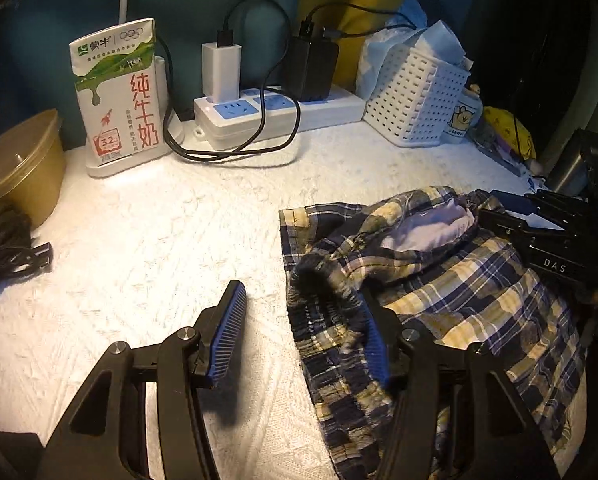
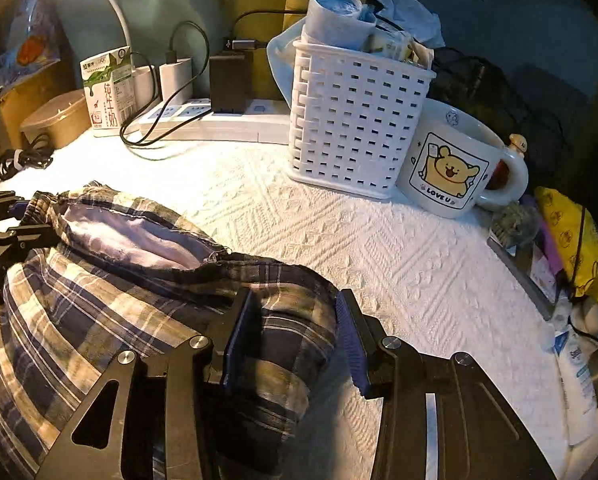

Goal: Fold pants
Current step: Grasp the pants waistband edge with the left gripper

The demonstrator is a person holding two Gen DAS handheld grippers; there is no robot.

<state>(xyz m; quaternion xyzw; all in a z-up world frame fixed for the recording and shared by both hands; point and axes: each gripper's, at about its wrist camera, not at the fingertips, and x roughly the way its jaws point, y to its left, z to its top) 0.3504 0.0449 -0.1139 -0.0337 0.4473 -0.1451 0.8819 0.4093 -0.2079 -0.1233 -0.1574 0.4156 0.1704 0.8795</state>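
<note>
Plaid pants (image 1: 439,292) lie bunched on the white textured cloth (image 1: 159,260), pale lining showing at the opened top.

Left gripper (image 1: 303,336) is at the pile's left edge, jaws about half open; right pad touches or overlaps the elastic waistband, left pad over bare cloth, nothing clamped.

Right gripper (image 2: 295,340) straddles the right-hand fold, jaws partly open; whether the pads press the fabric can't be told.

Likely step: grab both ends to spread. Best to pinch single layers at the waistband, lift evenly, keep clear of the white basket (image 2: 351,120), mug (image 2: 455,168), charger cables (image 1: 235,148).
</note>
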